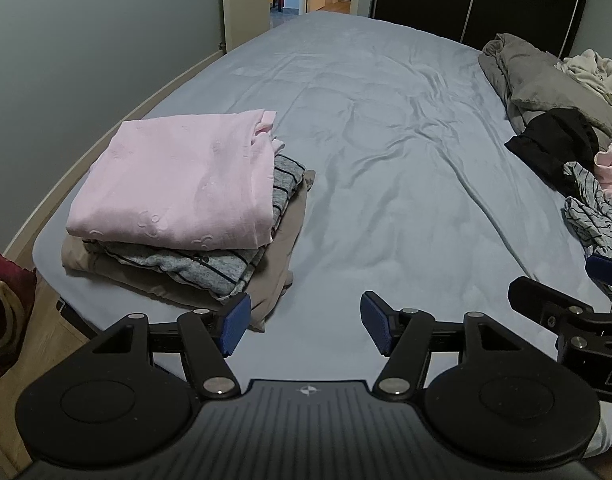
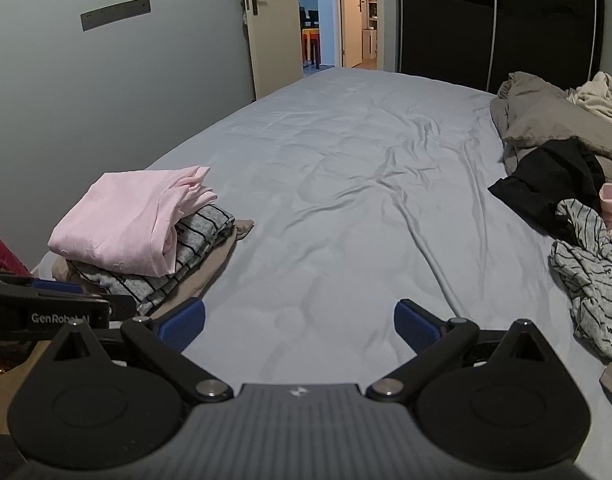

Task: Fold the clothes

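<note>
A wide bed (image 2: 345,184) under a wrinkled pale blue sheet (image 1: 385,168) fills a dim bedroom with a plain grey wall (image 2: 106,88). Beyond it, a cream door (image 2: 266,36) stands open onto a lit hallway (image 2: 317,20), beside a dark sliding-door wardrobe (image 2: 497,20). Wood flooring (image 1: 46,344) shows at the bed's edge.

The heap of unfolded clothes (image 1: 573,128) runs off the right edge in both views. In the folded stack (image 1: 186,216), the beige bottom piece (image 1: 278,264) is mostly covered. A dark red thing (image 1: 6,304), perhaps a cushion, is cut off left.
</note>
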A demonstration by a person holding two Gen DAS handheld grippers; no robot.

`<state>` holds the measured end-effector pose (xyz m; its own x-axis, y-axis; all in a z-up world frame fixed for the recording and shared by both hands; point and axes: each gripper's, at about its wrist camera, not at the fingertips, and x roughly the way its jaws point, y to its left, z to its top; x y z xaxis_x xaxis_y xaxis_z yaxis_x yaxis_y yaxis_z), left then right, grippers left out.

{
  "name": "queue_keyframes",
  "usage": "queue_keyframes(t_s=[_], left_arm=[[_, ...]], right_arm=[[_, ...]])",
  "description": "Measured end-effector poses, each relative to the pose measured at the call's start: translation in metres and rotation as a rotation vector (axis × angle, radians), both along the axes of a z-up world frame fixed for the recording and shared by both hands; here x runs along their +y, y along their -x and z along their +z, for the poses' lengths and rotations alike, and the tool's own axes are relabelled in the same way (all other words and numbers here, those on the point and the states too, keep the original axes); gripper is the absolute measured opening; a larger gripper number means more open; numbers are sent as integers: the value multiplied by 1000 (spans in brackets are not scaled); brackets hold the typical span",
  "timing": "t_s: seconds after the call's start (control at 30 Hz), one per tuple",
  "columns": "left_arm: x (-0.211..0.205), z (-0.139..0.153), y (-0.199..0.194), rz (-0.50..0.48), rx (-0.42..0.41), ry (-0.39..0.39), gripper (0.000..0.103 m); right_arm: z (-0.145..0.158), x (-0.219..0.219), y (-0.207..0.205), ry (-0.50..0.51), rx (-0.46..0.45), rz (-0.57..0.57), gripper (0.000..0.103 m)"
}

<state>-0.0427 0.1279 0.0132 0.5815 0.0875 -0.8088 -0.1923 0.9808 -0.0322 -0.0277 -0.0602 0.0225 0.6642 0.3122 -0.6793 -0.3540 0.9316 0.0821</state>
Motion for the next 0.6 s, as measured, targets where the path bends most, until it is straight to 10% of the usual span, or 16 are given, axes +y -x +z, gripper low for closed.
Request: queue_keyframes(t_s=[0.6], left_arm=[[-16,-14,3,-30,44,-7,63]], right_arm=[[-8,8,4,47,25,-42,102]])
